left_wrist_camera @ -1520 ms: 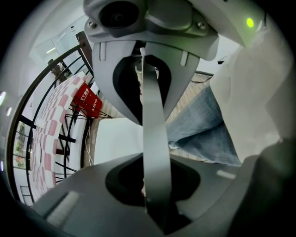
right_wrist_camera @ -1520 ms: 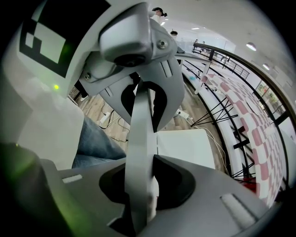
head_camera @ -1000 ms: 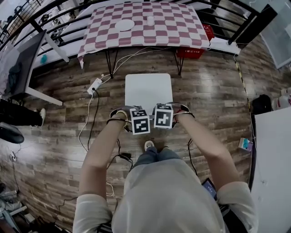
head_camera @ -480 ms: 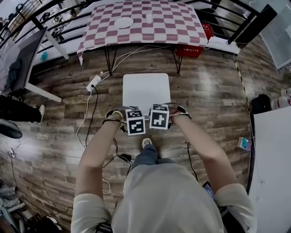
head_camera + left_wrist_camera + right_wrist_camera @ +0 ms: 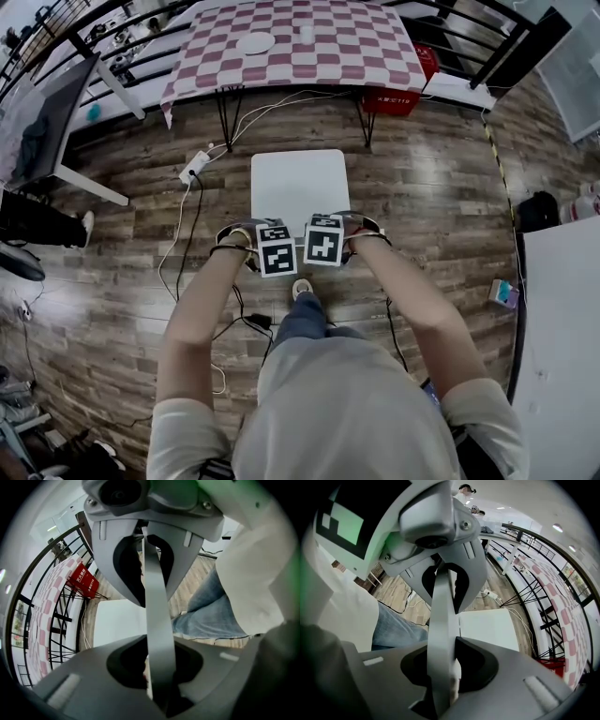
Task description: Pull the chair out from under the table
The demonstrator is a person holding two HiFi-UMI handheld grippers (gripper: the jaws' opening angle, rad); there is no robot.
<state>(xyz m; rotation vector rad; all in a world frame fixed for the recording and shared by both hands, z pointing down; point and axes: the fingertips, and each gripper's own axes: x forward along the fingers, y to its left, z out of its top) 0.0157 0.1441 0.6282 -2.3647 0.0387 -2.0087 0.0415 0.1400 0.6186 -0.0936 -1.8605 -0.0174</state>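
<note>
Well, we have both grippers on the chair [image 5: 300, 186], side by side at the middle of the head view. Our left gripper [image 5: 277, 251] has its jaws closed on the thin grey backrest [image 5: 157, 620], which runs as a band straight between them in the left gripper view. Our right gripper [image 5: 324, 242] grips the same backrest just to the right, the band pinched between its jaws. The chair's white seat lies just above the grippers in the frame, on the wooden floor [image 5: 441, 187]. It is clear of the tabletop [image 5: 366, 56], whose red-and-white checked cloth runs along the top edge. A white plate [image 5: 255, 42] sits on that cloth. A red crate [image 5: 392, 101] stands under the tabletop at the upper right, and a white power strip [image 5: 195, 169] lies on the floor left of the chair.
</note>
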